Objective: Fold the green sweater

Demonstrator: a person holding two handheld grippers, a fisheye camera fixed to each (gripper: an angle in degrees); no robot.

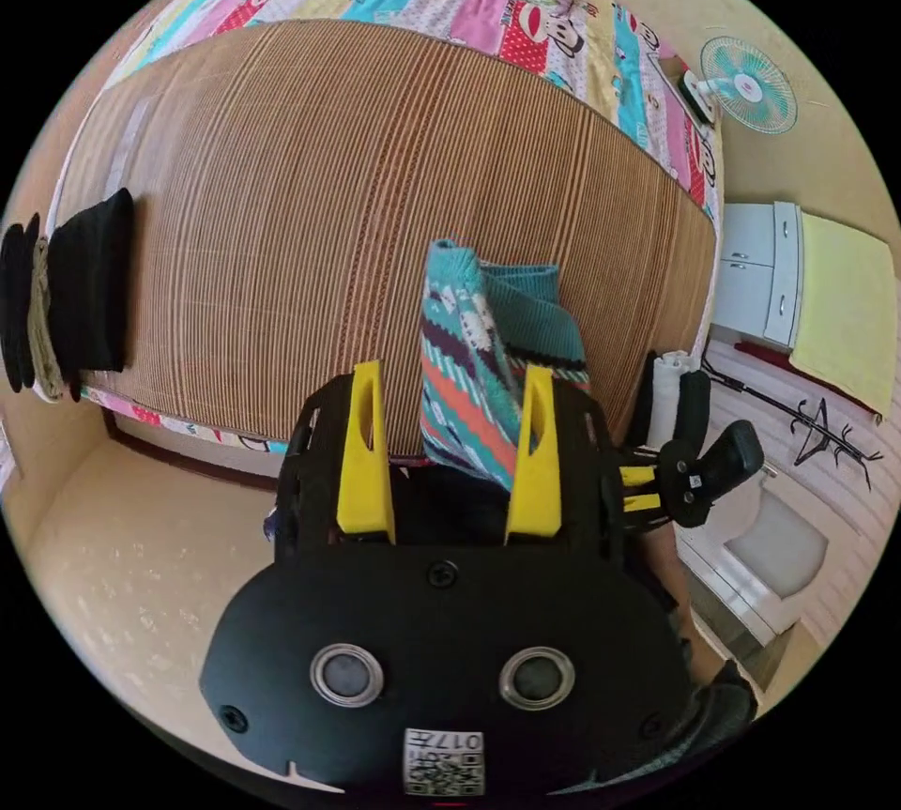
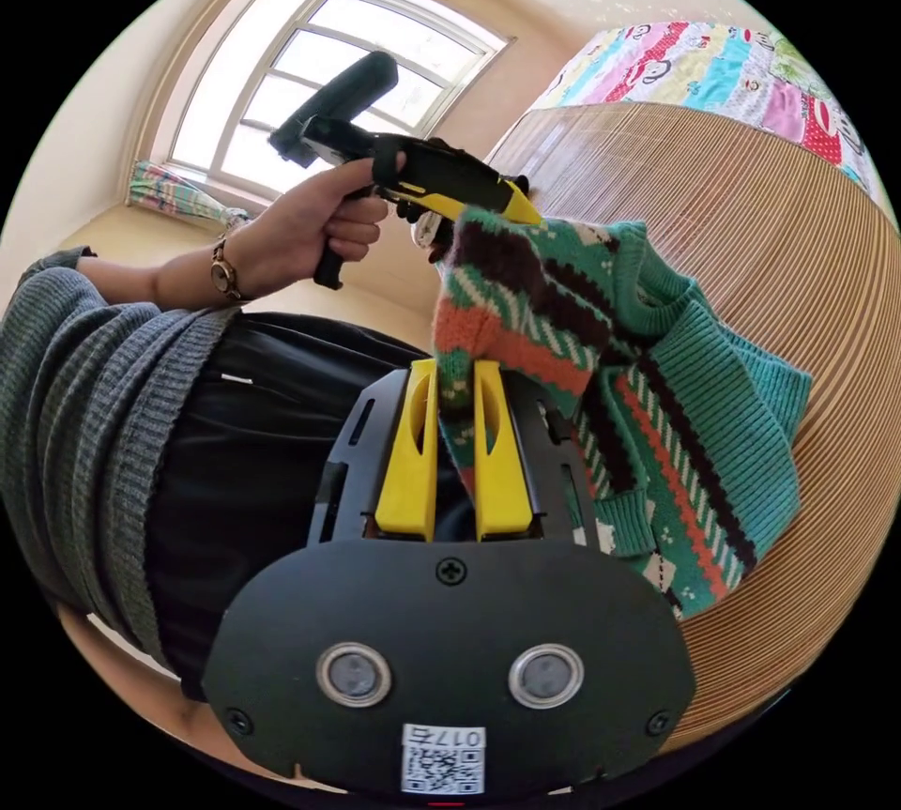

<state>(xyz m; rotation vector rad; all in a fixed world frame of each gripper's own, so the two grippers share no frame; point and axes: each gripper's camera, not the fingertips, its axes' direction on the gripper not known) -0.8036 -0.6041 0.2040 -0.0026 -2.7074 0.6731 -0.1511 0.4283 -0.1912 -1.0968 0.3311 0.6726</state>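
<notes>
Green knit, striped in orange, dark and white, hung bunched between my two tools: the green sweater (image 2: 648,397) was held up off the bamboo mat (image 1: 310,191) that covered the bed. In the right gripper view, my right gripper (image 2: 454,378) had its yellow jaws pressed nearly together, pinching a fold of the sweater between them. My left gripper (image 1: 452,378) had its jaws spread apart; the cloth rose beside one jaw, and I could not tell whether it was gripped at all. The right gripper view also showed my hand (image 2: 310,228) around the left tool's handle in front of the window (image 2: 282,68). Dark folded clothes (image 1: 84,298) lay at the mat's far edge.
</notes>
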